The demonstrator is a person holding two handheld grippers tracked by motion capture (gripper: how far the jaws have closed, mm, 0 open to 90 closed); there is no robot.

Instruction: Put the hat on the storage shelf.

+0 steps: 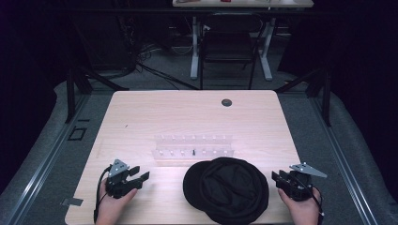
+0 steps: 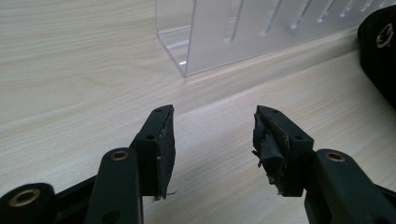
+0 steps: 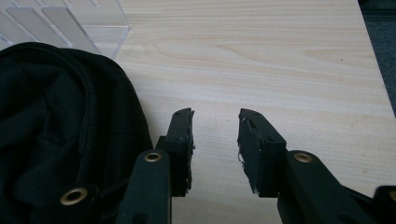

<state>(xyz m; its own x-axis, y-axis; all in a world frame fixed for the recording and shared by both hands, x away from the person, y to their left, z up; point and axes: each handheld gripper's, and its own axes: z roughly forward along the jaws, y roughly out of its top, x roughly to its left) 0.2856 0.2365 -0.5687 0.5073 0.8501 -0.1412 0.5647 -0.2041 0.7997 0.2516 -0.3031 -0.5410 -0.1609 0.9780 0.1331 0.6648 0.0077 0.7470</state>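
Left gripper [image 1: 139, 175]: near-left part of the surface, held in a hand [image 1: 112, 206]; fingers [image 2: 159, 144] released, a clear gap between them, nothing held; worn, frayed black pads; grey three-cornered plate on top.
Surface [image 1: 141, 117]: pale wood-grain tabletop, rounded corners, smooth matte finish.
Clear rack [image 1: 193, 148]: transparent acrylic, two long rows of upright slotted dividers, mid-surface, just beyond the black fabric; one small dark item stands in the near row, too small to identify. In the left gripper view the rack's corner [image 2: 196, 42] sits ahead of the spread fingers, apart from them.
Black fabric item [image 1: 227, 188]: soft, rounded, floppy heap, looks like a hat or cap; near centre of the surface, between the two grippers, touching neither; its far edge lies just beside the rack. Folds and a rolled rim show in the right gripper view [image 3: 56, 126], with brass-coloured eyelets on dark parts at that view's lower left.
Dark round grommet [image 1: 226, 102]: set into the far part of the surface, well apart from everything else.
Right gripper [image 1: 277, 176]: near-right edge of the surface, held in a hand [image 1: 304, 209]; fingers [image 3: 254, 144] released, parted, empty, over bare wood just beside the fabric.
Background: dark floor, black chair [image 1: 228, 47] and white table legs beyond the surface.
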